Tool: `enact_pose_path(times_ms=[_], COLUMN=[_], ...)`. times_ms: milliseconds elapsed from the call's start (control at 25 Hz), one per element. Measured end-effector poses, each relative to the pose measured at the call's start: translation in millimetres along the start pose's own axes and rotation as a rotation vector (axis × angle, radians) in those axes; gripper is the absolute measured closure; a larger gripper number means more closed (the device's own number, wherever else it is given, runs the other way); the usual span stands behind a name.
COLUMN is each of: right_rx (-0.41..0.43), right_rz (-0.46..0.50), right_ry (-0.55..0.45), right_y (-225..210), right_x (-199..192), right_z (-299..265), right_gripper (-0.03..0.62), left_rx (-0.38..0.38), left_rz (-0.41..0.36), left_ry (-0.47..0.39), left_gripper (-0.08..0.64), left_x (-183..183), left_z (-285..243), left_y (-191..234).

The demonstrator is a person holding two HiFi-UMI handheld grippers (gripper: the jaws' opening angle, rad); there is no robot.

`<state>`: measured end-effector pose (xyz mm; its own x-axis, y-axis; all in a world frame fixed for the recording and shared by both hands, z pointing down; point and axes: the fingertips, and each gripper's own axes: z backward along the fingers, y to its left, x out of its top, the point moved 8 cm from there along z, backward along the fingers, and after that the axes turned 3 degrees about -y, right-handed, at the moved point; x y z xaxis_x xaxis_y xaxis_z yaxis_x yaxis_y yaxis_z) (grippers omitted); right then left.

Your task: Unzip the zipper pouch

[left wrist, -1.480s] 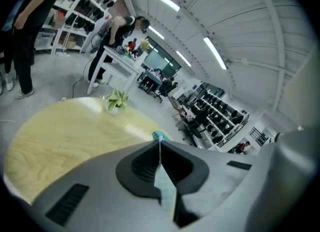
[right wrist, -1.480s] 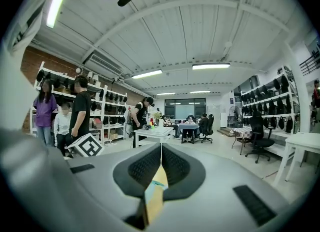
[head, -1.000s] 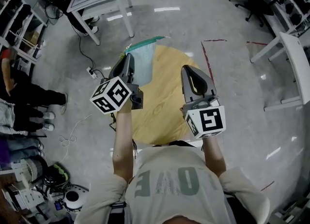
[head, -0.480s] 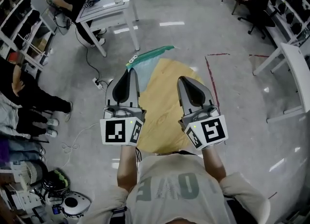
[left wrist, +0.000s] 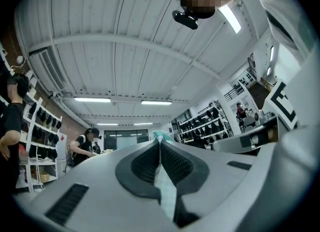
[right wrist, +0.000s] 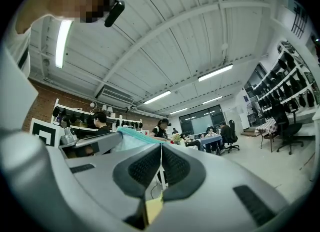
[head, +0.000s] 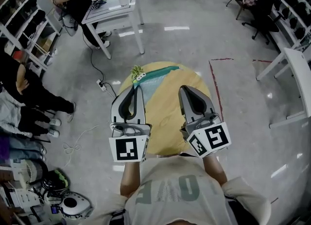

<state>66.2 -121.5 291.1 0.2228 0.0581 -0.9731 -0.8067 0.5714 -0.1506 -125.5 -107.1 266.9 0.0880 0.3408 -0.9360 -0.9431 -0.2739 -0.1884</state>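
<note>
Two grippers raised over one round tabletop (head: 166,113). Left gripper (head: 137,89): jaws clenched on the pouch (head: 148,86) sheet, likely to anchor it. Right gripper (head: 185,89): jaws clenched, seemingly empty, free for the pull. One pouch, above the tabletop's far-left edge. One teal zipper (head: 163,70), apparently unopened.

Room is bright and evenly lit from ceiling strip lights (left wrist: 92,98) overhead. One tube (right wrist: 61,35) is blown out white in the right gripper view. White glare streaks on the glossy floor (head: 176,27); shadows there are soft and faint. Both gripper views are fisheye, with black corners and bowed lines at the edges. Left tool (left wrist: 159,143) and right tool (right wrist: 161,148) sit close to the lens and look slightly soft. Head view is sharp, edges bent.
</note>
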Motion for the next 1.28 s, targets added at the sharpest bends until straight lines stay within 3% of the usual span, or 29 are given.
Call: enact_pose_path(times_ms=[440,560,640,760,960,1120,1280], right_rx=[0.052,0.152,0.252,0.354,0.442,0.500,0.509], right_rz=[-0.134,-0.280,-0.413,-0.593,-0.784,-0.922,-0.997], right_ry=[-0.089,-0.116,-0.096,-0.022,0.074,0.078,0.064], right_y=[4.8,5.6,10.9,18.2,28.3,33.1,32.3], right_x=[28.5,45.4,50.1,46.1,31.6,31.0,28.9], right_z=[-3.5,-16.5,-29.3,-49.5,-67.9,-70.1,-69.2], right_gripper=[0.560,0.545,0.452,0.446,0.448,0.448,0.465], left_rx=[0.010,0.012,0.004,-0.029,-0.035,-0.025,-0.026], left_rz=[-0.054,-0.092,-0.141,-0.246,-0.331,-0.396,-0.432], left_ry=[-0.014,-0.008,0.002,0.029,0.007,0.001,0.012], left_gripper=[0.531,0.531,0.531,0.531,0.531,0.531,0.531], left_x=[5.7,3.5,2.7,3.1,5.6,8.5,7.5], left_z=[8.1,10.6,13.8,16.6,17.9,16.8,16.8], left_y=[-6.5,-8.6,-9.3,-12.2,-17.7,-22.6,-24.8])
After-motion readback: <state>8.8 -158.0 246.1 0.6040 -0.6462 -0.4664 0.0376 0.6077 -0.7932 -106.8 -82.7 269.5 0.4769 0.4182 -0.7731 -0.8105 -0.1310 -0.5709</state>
